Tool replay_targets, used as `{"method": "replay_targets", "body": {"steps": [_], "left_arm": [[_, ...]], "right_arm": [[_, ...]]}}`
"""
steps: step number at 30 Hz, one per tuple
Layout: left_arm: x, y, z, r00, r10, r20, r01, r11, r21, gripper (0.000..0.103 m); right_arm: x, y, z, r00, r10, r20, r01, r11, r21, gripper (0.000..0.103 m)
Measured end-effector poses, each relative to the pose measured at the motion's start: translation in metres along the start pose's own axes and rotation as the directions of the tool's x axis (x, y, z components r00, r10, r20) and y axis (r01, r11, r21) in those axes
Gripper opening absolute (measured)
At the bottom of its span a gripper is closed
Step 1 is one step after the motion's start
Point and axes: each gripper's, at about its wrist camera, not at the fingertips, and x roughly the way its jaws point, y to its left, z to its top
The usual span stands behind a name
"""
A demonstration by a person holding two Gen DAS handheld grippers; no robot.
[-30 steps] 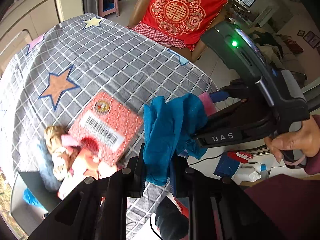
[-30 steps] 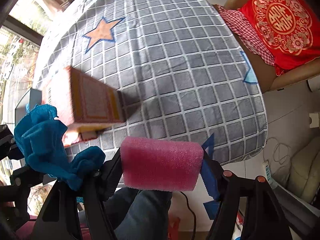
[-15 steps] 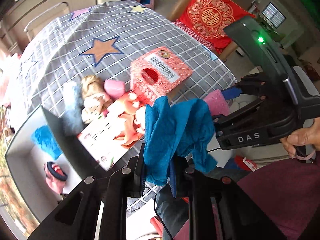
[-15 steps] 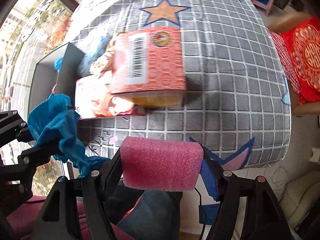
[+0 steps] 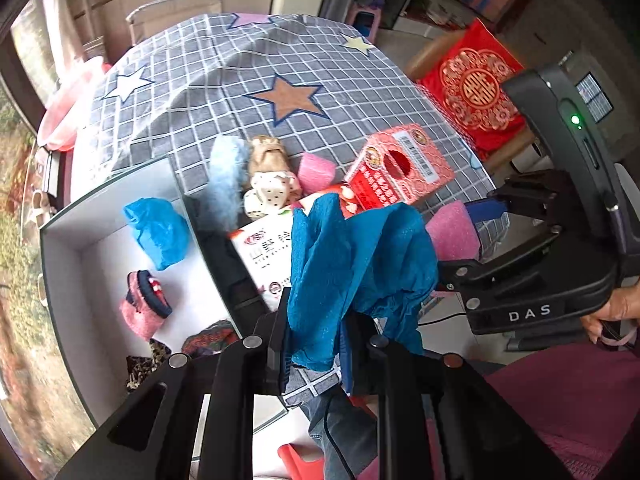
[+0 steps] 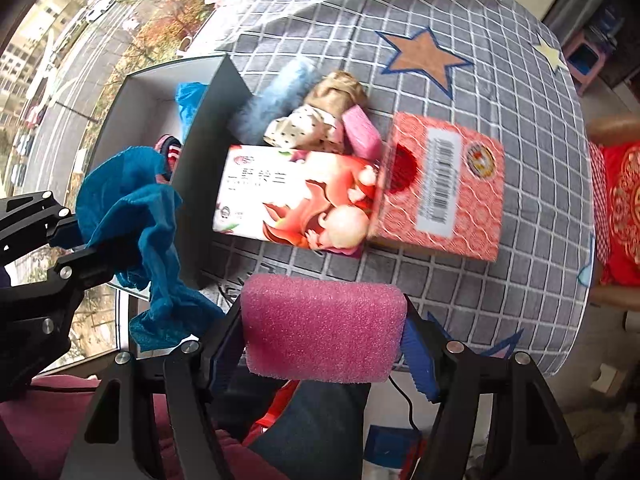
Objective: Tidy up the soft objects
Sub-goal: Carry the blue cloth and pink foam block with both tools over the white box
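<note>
over the near edge of the counter (image 5: 224,80), the left tongs (image 5: 316,332) are clenched on a blue cloth (image 5: 352,264) and the right tongs (image 6: 322,338) grip a pink sponge (image 6: 320,332). at the counter's left edge sits an open box (image 5: 100,240) holding soft items, a doll (image 5: 268,176) just beside it.

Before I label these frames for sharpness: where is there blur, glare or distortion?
Left wrist view: fisheye bends the checked tablecloth; window side washed out; teal cloth sharp. Right wrist view: red box smeared by motion, pink foam block crisp, window bright.
</note>
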Motion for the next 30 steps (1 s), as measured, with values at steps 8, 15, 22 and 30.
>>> {"method": "replay_targets", "body": {"steps": [8, 15, 22, 30], "left_arm": [[-0.011, 0.025, -0.013, 0.999, 0.022, 0.048, -0.017, 0.995, -0.095, 0.021], [-0.020, 0.046, -0.024, 0.996, 0.053, 0.075, -0.039, 0.985, -0.171, 0.021], [-0.027, 0.062, -0.036, 0.993, 0.078, 0.090, -0.055, 0.972, -0.227, 0.021], [-0.033, 0.076, -0.050, 0.991, 0.093, 0.099, -0.062, 0.960, -0.274, 0.021]], "right_arm": [[-0.006, 0.030, 0.018, 1.000, -0.014, 0.006, 0.014, 0.996, -0.089, 0.071], [-0.010, 0.055, 0.030, 1.000, -0.017, 0.017, 0.019, 0.987, -0.157, 0.071], [-0.009, 0.073, 0.034, 1.000, -0.018, 0.016, 0.021, 0.979, -0.203, 0.071], [-0.008, 0.086, 0.037, 1.000, -0.019, 0.012, 0.021, 0.972, -0.235, 0.071]]}}
